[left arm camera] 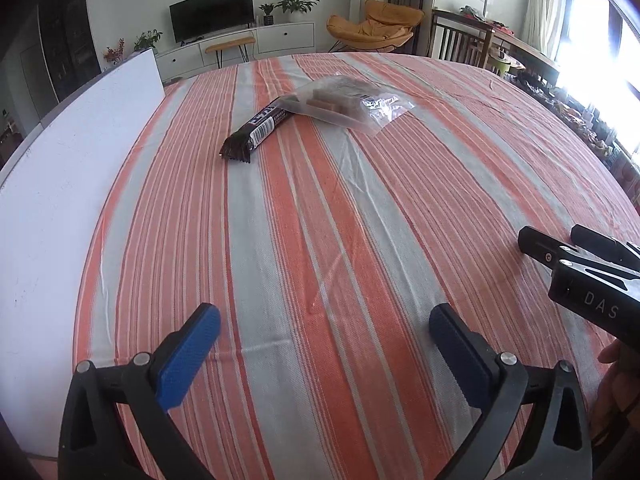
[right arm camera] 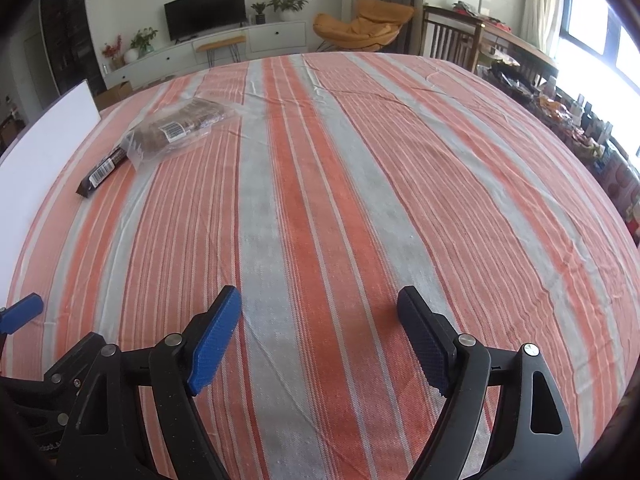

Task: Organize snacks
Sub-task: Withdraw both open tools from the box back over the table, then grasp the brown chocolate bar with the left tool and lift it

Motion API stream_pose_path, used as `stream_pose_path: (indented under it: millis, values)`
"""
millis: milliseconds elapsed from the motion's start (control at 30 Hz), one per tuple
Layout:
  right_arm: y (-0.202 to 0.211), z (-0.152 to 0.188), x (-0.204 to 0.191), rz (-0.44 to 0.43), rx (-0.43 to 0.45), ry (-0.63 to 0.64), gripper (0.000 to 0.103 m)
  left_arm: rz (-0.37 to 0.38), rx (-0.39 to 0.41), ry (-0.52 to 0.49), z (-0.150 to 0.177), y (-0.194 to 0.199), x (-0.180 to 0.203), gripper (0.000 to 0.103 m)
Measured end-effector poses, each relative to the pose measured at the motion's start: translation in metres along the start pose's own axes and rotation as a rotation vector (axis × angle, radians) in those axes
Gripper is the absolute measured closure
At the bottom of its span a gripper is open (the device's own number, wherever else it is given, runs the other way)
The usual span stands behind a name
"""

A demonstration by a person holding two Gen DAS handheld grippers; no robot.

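A dark snack bar in a wrapper (left arm camera: pixel 256 128) lies on the striped tablecloth (left arm camera: pixel 320 240), its far end tucked under a clear plastic bag of brown wafers (left arm camera: pixel 344 104). Both also show far left in the right wrist view: the bar (right arm camera: pixel 102 172) and the bag (right arm camera: pixel 180 128). My left gripper (left arm camera: pixel 324 320) is open and empty, low over the cloth, well short of the snacks. My right gripper (right arm camera: pixel 320 300) is open and empty, to the right of the left one; its body shows in the left wrist view (left arm camera: pixel 580 272).
A white board (left arm camera: pixel 60 184) stands along the table's left edge. Beyond the far edge are a TV unit (left arm camera: pixel 240 40), an orange chair (left arm camera: pixel 372 28) and wooden chairs. A cluttered sideboard (right arm camera: pixel 580 128) runs along the right by the window.
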State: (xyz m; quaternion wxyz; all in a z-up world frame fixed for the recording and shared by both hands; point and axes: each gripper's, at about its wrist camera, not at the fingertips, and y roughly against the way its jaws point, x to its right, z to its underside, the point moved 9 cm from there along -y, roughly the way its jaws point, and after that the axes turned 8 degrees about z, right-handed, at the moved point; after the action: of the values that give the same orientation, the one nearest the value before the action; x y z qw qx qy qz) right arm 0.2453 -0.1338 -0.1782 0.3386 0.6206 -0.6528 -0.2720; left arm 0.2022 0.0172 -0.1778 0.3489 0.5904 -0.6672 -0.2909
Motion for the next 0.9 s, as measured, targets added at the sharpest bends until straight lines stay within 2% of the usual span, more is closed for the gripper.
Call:
stream_pose_path:
  millis: [500, 533, 600, 633, 700, 800, 867, 900]
  values:
    - [0.0, 0.0, 0.0, 0.0, 0.0, 0.0, 0.02, 0.004, 0.001, 0.002, -0.001, 0.001, 0.0, 0.0]
    - [0.0, 0.0, 0.0, 0.0, 0.0, 0.0, 0.02, 0.008, -0.007, -0.006, -0.002, 0.001, 0.0, 0.0]
    - [0.0, 0.0, 0.0, 0.0, 0.0, 0.0, 0.02, 0.045, -0.075, -0.039, -0.003, -0.001, -0.002, 0.0]
    - [0.0, 0.0, 0.0, 0.0, 0.0, 0.0, 0.02, 0.059, -0.094, -0.022, -0.007, -0.001, -0.008, 0.0]
    - [0.0, 0.0, 0.0, 0.0, 0.0, 0.0, 0.02, 0.058, -0.069, 0.056, -0.028, 0.004, -0.032, 0.001]
    - [0.0, 0.0, 0.0, 0.0, 0.0, 0.0, 0.019, 0.046, 0.007, 0.186, -0.075, 0.009, -0.071, 0.001]
    - [0.0, 0.0, 0.0, 0.0, 0.0, 0.0, 0.019, 0.06, -0.013, 0.233, -0.101, -0.005, -0.083, 0.001]
    - [0.0, 0.0, 0.001, 0.0, 0.0, 0.0, 0.019, 0.059, -0.045, 0.225, -0.111, -0.018, -0.086, 0.007]
